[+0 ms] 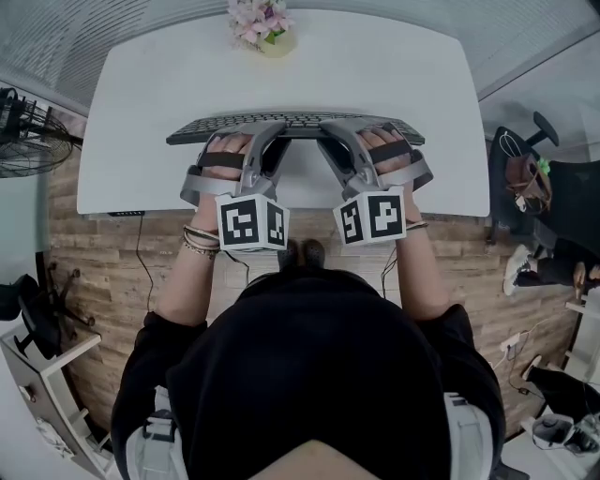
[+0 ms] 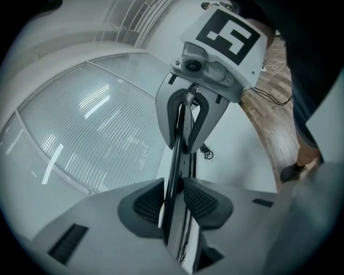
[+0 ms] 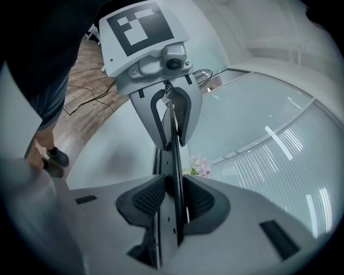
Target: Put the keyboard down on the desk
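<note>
— Nearest first: what is the left claw (image 1: 269, 134) doing?
— It's clenched on the keyboard (image 1: 295, 122), whose thin edge is squeezed between its ribbed pads (image 2: 148, 204).
— And the right claw (image 1: 336, 134)?
— Likewise clamped on the keyboard's near edge, just beside the left one, both close to its middle.
— Where is the keyboard?
— It runs crosswise beyond both claws, over the white counter (image 1: 141, 84). I can't tell whether it touches.
— Farther back?
— Pink flowers (image 1: 261, 23) at the counter's far edge, well apart from the keyboard.
</note>
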`<state>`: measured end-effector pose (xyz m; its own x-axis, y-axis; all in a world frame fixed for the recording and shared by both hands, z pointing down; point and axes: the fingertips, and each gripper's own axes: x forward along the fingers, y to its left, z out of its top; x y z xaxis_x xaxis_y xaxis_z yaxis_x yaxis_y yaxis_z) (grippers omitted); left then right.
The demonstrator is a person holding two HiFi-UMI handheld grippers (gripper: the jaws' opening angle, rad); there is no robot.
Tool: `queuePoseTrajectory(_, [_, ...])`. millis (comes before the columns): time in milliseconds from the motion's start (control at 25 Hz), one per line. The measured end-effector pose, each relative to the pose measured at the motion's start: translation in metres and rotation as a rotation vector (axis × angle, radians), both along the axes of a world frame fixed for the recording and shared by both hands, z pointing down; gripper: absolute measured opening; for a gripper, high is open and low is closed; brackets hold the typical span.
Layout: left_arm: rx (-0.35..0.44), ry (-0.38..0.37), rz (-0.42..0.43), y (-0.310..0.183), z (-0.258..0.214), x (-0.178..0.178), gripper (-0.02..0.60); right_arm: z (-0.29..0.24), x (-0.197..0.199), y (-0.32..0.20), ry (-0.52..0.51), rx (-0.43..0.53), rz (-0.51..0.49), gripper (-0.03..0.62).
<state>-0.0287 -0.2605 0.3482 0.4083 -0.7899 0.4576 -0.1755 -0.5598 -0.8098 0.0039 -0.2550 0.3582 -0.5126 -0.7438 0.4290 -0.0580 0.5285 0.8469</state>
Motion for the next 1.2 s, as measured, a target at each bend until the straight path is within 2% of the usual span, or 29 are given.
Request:
queuePoseTrajectory(280, [-0.016, 0.022, -0.009, 0.003, 0.007, -0.005, 0.124, 0.003, -0.002, 0.006, 0.007, 0.02, -0.026, 0.106])
queuePoseTrajectory(680, [-0.014, -0.019, -0.032, 0.009, 0.016, -0.008, 0.123, 0.008, -0.002, 0.016, -0.006, 0.037, -0.049, 0.104])
queuePoseTrajectory(1200, [-0.042, -0.01, -0.025, 0.027, 0.024, -0.007, 0.106, 0.016, -0.002, 0.032, -0.01, 0.049, -0.066, 0.102])
